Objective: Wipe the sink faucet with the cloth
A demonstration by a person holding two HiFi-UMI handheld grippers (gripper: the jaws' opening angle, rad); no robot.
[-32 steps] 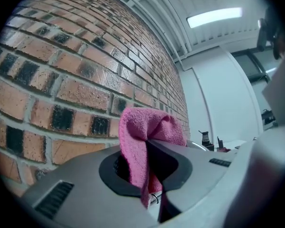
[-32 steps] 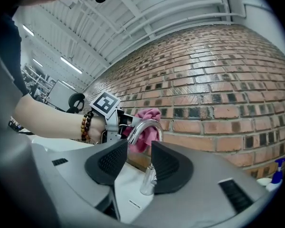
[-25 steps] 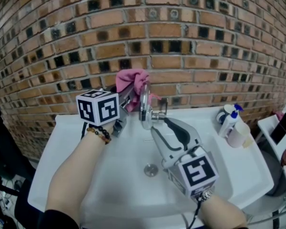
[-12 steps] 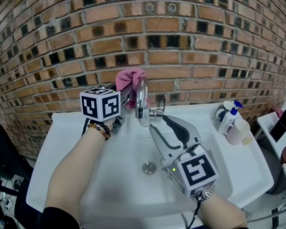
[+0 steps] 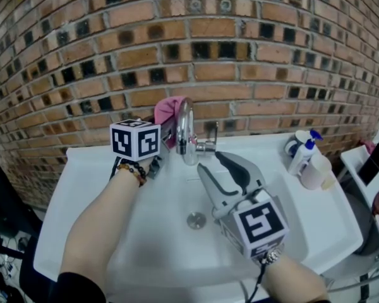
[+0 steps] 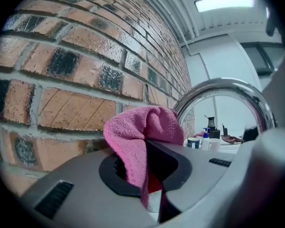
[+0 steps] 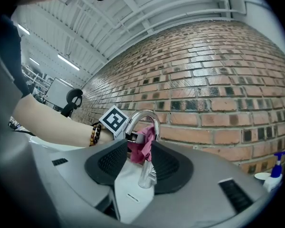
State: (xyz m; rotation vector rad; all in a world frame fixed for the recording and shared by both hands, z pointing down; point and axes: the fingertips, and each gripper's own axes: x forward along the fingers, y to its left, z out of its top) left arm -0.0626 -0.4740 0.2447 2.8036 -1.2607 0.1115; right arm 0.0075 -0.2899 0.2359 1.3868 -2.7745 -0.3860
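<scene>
A chrome faucet [image 5: 185,128] curves over the white sink [image 5: 139,245] in front of a brick wall. My left gripper [image 5: 165,133] is shut on a pink cloth [image 5: 168,108], which it holds just left of the spout's arch. In the left gripper view the cloth [image 6: 138,131] bulges up out of the closed jaws, with the spout [image 6: 226,86] arching to its right. My right gripper [image 5: 210,162] stands open over the basin and points at the faucet's base, with nothing between its fingers. In the right gripper view the faucet [image 7: 145,127] and the cloth [image 7: 143,147] lie beyond the jaws.
The drain [image 5: 196,220] sits in the basin below the right gripper. A spray bottle [image 5: 302,158] and a white container [image 5: 316,173] stand on the sink's right rim. The brick wall [image 5: 252,62] rises close behind the faucet.
My left gripper has come down with the cloth from the top of the spout to its left side. The right gripper has stayed where it was.
</scene>
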